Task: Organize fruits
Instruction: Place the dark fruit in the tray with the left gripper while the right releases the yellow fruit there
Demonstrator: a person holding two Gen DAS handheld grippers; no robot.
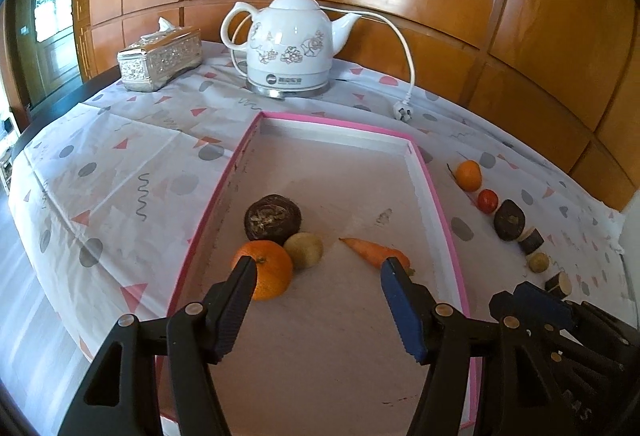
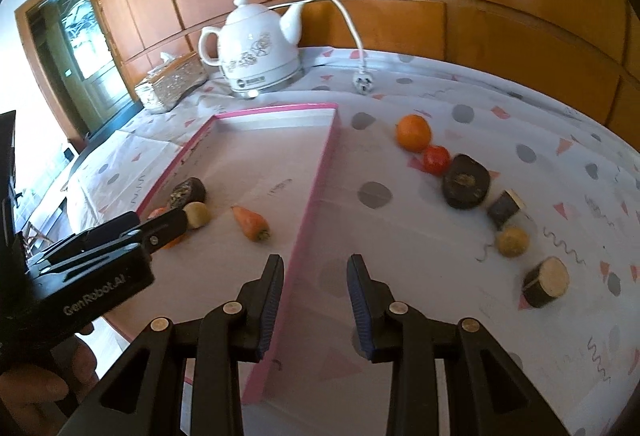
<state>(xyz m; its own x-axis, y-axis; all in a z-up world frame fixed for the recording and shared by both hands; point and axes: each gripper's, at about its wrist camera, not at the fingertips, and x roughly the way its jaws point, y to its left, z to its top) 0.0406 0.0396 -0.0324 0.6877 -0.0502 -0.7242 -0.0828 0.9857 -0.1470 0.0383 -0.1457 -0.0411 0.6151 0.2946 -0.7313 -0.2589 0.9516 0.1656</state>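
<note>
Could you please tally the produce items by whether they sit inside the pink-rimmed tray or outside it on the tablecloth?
Inside the tray: 4
Outside on the tablecloth: 6
Total: 10

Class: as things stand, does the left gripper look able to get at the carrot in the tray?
Probably yes. The left gripper is open above the tray, and the carrot lies alone just ahead.

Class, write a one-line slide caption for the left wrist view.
Open left claw hovers over pink-rimmed tray holding orange, carrot.
</note>
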